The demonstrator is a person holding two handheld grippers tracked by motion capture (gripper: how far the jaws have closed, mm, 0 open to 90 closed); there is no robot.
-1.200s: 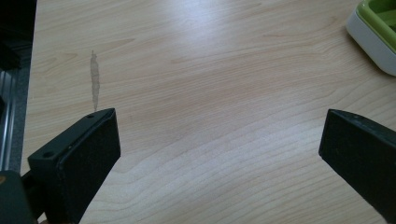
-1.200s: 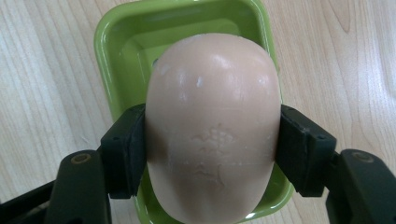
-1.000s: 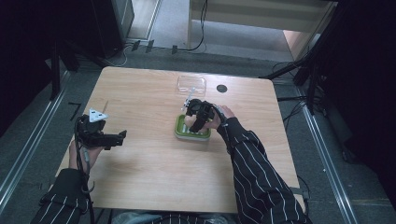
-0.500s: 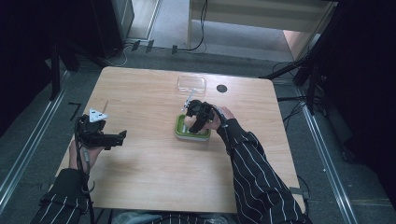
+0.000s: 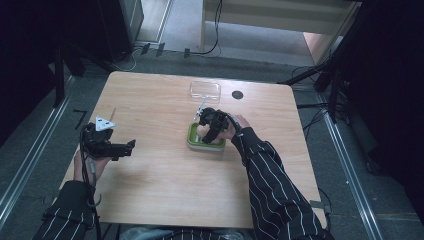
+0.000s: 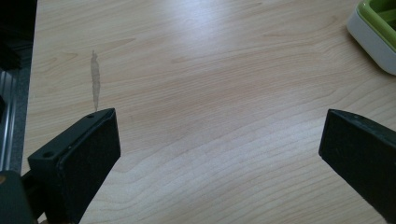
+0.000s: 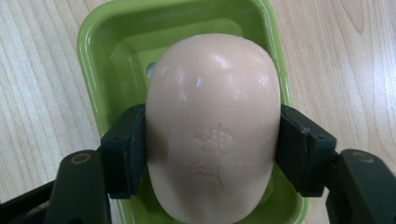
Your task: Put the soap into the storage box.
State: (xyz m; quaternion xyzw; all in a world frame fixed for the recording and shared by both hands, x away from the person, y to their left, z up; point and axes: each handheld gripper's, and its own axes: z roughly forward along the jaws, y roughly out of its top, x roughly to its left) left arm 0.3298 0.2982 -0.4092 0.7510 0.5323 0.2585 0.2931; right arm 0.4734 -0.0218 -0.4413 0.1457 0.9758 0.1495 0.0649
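1. I see my right gripper (image 7: 212, 154) at frame centre, jaws clamped on both sides of a pale pink soap bar (image 7: 212, 121).
2. The bar sits over the green soap dish (image 7: 98, 70).
3. My left gripper (image 6: 219, 154) gapes wide over bare wooden table (image 6: 210, 84), touching nothing.

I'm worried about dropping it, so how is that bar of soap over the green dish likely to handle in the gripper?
The bar of soap looks rounded and glossy, so it may well slip between the right gripper pads. It seems solid and stiff, since it shows no dent where clamped. If dropped, it would probably land in the green soap dish below.
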